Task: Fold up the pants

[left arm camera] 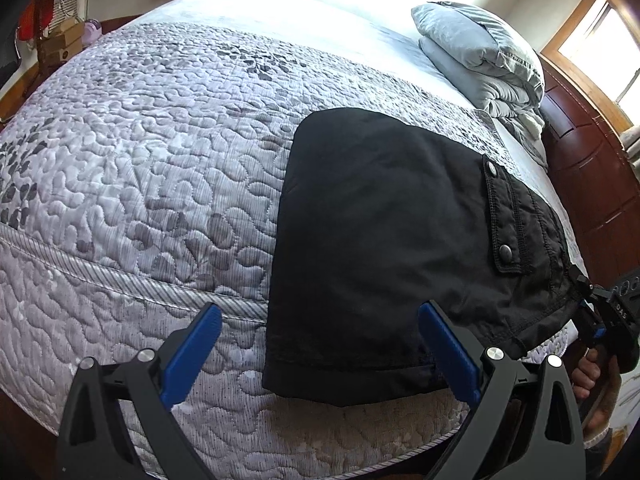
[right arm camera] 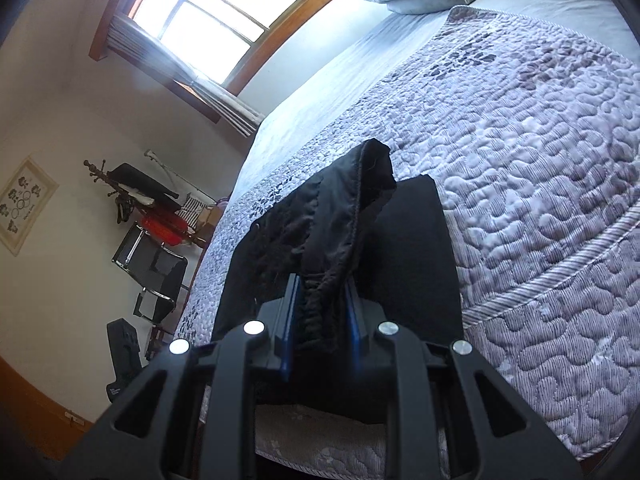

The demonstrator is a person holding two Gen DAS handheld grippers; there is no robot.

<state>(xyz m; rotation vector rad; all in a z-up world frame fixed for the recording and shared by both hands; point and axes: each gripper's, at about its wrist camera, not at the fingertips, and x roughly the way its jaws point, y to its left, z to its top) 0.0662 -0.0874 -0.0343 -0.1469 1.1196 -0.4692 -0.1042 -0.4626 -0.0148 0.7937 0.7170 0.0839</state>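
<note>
Black pants [left arm camera: 380, 240] lie folded on the quilted bed near its front edge, a snap-button pocket flap [left arm camera: 506, 220] on their right side. My left gripper [left arm camera: 320, 340] hovers open above the pants' near left corner, nothing between its blue pads. At the far right of the left wrist view, my right gripper [left arm camera: 592, 304] holds the pants' edge, a hand on its handle. In the right wrist view my right gripper [right arm camera: 322, 296] is shut on a bunched fold of the black pants [right arm camera: 344, 208], lifted above the flat layer [right arm camera: 416, 248].
The grey quilted bedspread [left arm camera: 160, 140] covers the bed. A folded grey duvet [left arm camera: 480, 52] sits at the head, by the dark wooden headboard [left arm camera: 592, 168]. A chair [right arm camera: 156, 272], a coat rack and a window [right arm camera: 224, 24] stand beyond the bed's side.
</note>
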